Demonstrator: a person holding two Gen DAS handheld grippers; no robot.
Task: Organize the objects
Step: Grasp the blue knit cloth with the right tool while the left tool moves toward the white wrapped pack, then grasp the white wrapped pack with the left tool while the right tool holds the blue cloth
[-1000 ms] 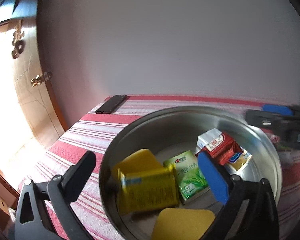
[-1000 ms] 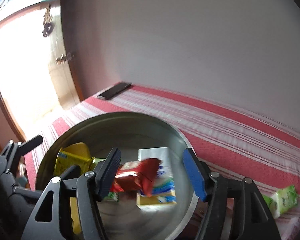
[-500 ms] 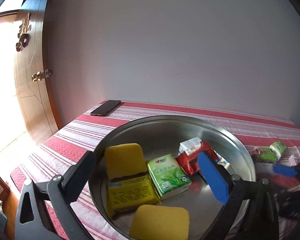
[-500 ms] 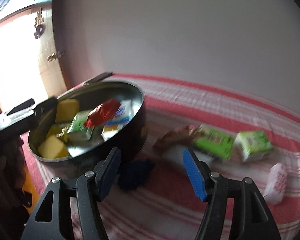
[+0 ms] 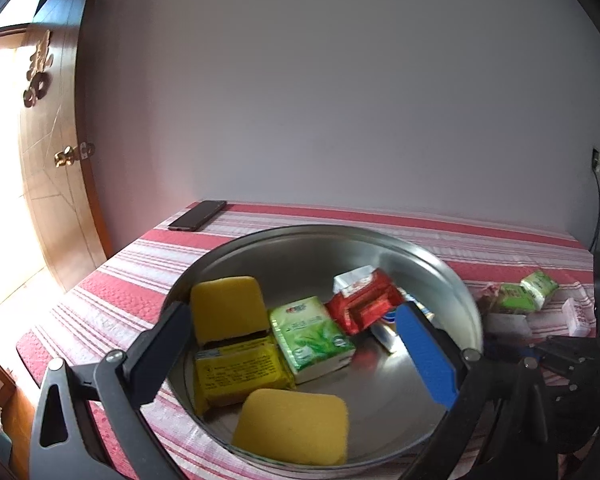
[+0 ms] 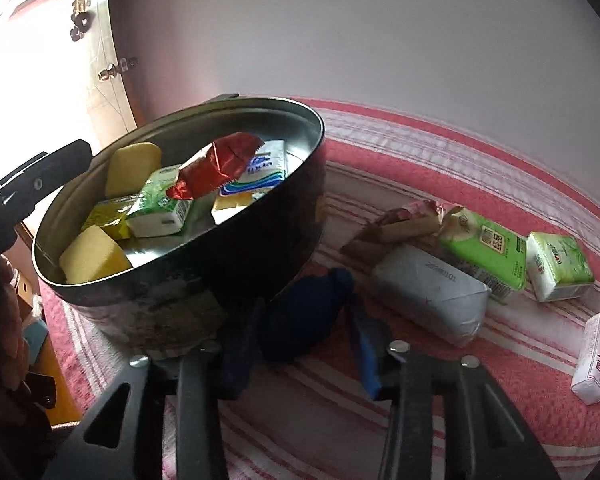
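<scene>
Looking along the right gripper (image 6: 304, 340), its view alone shows the dark blue soft bundle (image 6: 306, 316) lying at lower centre on the red-and-white striped cloth (image 6: 420, 152), long axis running from lower left to upper right; the jaws have just been closing and now pinch its sides. Only the left wrist view looks down into the round metal tin (image 5: 456, 280), where the left gripper (image 5: 296, 340) hangs unclenched and empty-jawed above two yellow sponges (image 5: 228, 306), a yellow packet (image 5: 240, 372), a green tissue pack (image 5: 312, 336) and a red wrapper (image 5: 364, 300). Right of the tin lie a white wrapped block (image 6: 432, 292), a bright green packet (image 6: 488, 248) and another green tissue pack (image 6: 558, 266).
</scene>
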